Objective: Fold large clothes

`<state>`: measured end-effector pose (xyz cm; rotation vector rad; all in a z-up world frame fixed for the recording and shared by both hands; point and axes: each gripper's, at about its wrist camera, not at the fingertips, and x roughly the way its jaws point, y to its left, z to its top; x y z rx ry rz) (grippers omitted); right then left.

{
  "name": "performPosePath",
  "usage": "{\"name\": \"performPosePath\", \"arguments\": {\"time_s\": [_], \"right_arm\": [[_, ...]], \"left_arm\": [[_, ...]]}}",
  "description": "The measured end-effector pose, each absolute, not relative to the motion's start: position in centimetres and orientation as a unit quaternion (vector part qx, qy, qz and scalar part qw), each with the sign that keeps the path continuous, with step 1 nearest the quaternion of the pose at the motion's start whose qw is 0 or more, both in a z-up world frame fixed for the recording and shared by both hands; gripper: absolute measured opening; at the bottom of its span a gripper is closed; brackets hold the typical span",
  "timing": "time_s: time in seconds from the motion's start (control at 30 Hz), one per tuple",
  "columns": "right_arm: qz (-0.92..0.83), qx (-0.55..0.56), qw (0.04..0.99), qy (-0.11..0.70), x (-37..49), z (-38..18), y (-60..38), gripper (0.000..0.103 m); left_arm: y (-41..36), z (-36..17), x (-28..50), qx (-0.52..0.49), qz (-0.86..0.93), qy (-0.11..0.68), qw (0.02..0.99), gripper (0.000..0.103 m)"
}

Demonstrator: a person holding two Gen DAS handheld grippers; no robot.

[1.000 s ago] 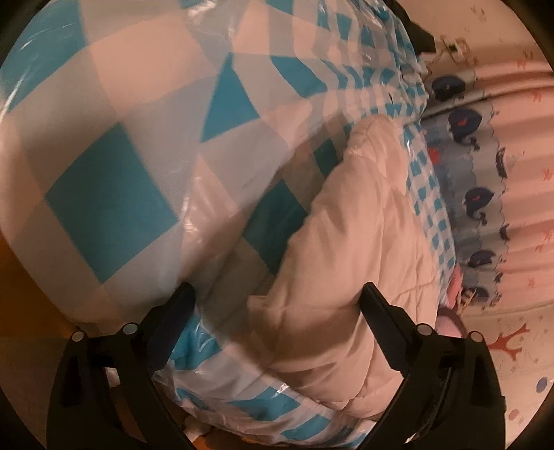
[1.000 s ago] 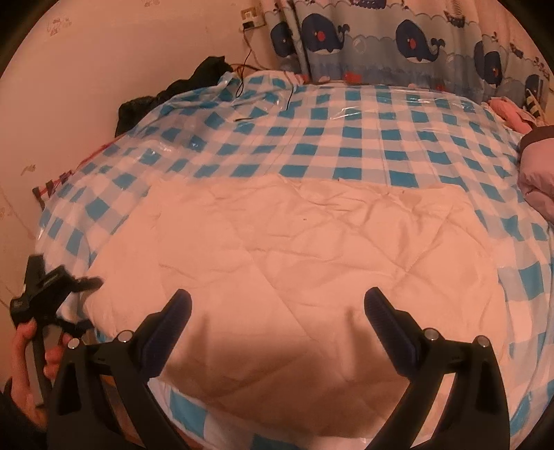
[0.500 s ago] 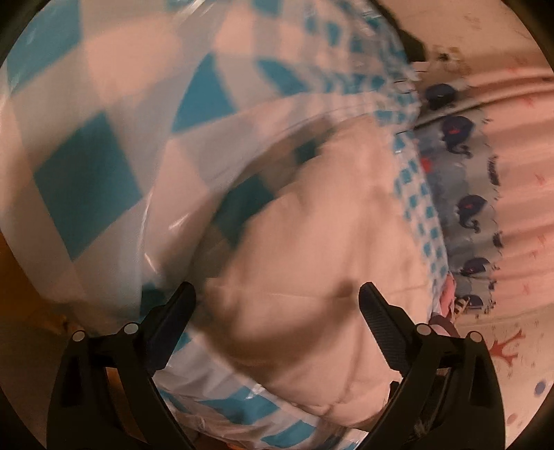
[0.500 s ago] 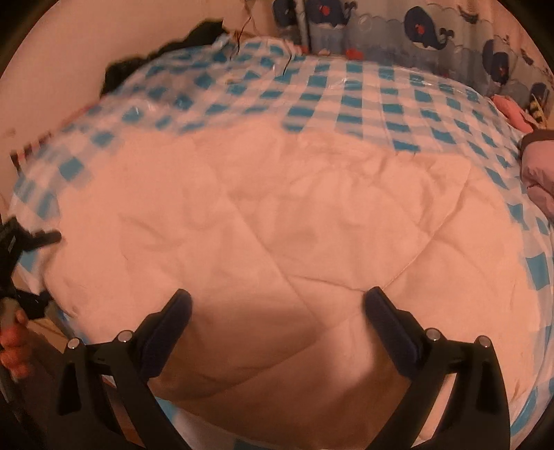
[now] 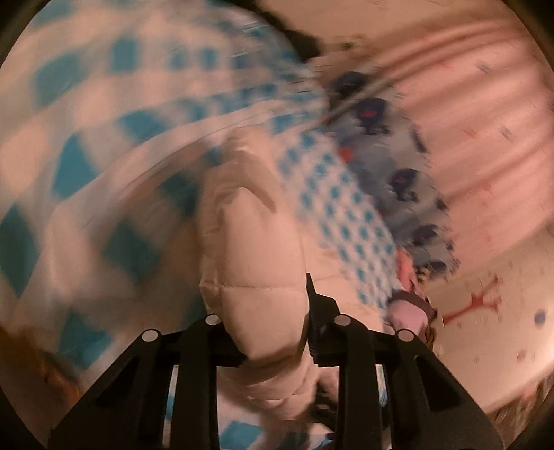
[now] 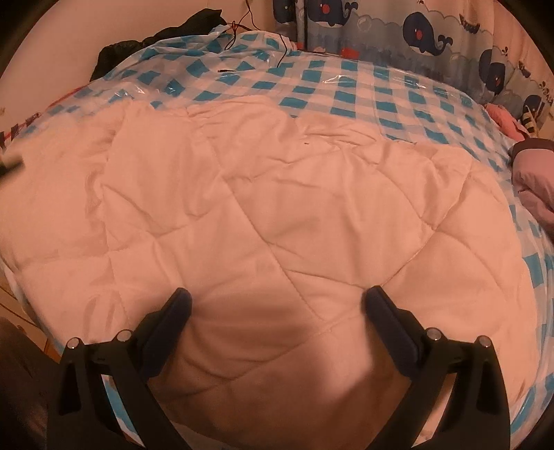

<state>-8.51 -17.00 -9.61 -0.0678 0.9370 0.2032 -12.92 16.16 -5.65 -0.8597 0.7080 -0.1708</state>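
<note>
left tool [image 5: 266, 332]: closing, pinching a bunched edge of the quilted cream garment [image 6: 263, 214]
right tool [image 6: 277, 311]: wide open, above garment, nothing gripped
garment: spread flat on bed's blue-checked cover [image 6: 346, 90]
backdrop: whale curtain [image 6: 426, 34]

A blue-and-white checked plastic cover [image 6: 363, 93] lies over the bed, glossy and creased; a whale-print curtain [image 6: 426, 34] hangs behind its far edge. A dark garment [image 6: 145, 45] is heaped at the far left corner against the wall, thin red cords [image 6: 242, 27] trailing beside it; a mauve padded bundle [image 6: 533, 173] sits at the right edge.
</note>
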Motion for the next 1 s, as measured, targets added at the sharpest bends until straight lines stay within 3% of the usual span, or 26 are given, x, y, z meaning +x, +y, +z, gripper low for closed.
{"name": "performPosePath", "arguments": {"time_s": [0.27,0.6,0.67,0.77,0.87,1.0], "right_arm": [[0.105,-0.011,0.889,0.445,-8.3,-10.0,-17.9,0.097],[0.152,0.000,0.867,0.475,-9.8,-7.5,-22.9,0.096],[0.168,0.044,0.862,0.477,-11.4,-6.5,-26.8,0.096],[0.225,0.226,0.825,0.466,-13.1,-6.4,-35.3,0.096],[0.182,0.334,0.821,0.426,-15.1,-6.7,-44.0,0.096],[0.147,0.375,0.837,0.371,-16.0,-5.2,-50.5,0.096]], "left_arm": [[6.2,2.0,-11.6,-0.294,-0.194,0.310,0.883,0.022],[-7.8,4.4,-10.5,-0.195,-0.332,0.328,0.863,0.022],[-10.5,3.9,-10.2,-0.175,-0.353,0.339,0.854,0.022],[-14.6,2.3,-9.6,-0.159,-0.382,0.360,0.836,0.022],[-19.3,-0.2,-9.1,-0.135,-0.406,0.386,0.817,0.022],[-25.4,-4.8,-8.1,-0.098,-0.429,0.433,0.787,0.022]]}}
